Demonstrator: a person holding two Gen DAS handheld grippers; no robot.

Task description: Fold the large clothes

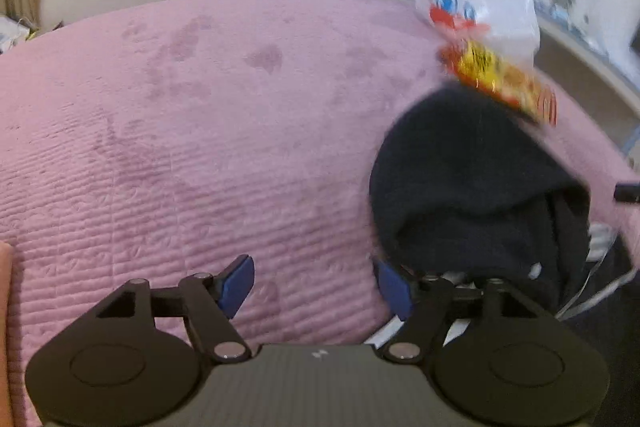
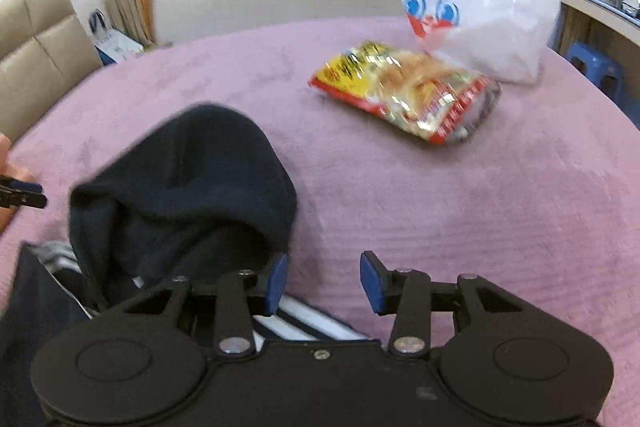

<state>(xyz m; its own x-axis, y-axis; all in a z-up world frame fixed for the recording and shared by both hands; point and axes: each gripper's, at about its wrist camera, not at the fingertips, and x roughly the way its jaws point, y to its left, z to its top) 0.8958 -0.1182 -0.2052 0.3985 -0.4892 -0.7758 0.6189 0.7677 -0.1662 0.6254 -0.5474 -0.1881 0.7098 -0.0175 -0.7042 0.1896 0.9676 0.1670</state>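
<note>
A dark navy hooded garment (image 1: 472, 187) lies on the pink bed cover (image 1: 200, 127), its hood spread toward the far side; white stripes show at its near edge. My left gripper (image 1: 316, 287) is open and empty, just left of the hood, its right pad (image 1: 394, 287) at the garment's edge. In the right wrist view the same garment (image 2: 184, 195) lies at the left. My right gripper (image 2: 324, 281) is open and empty, just right of the hood, over a striped part (image 2: 304, 323). The other gripper's tip (image 2: 22, 197) shows at the far left.
A red and yellow snack bag (image 2: 404, 95) and a white plastic bag (image 2: 476, 3) lie on the bed cover (image 2: 480, 207) beyond the garment. A beige headboard (image 2: 36, 47) is at the left, a blue stool (image 2: 596, 71) and a shelf at the right.
</note>
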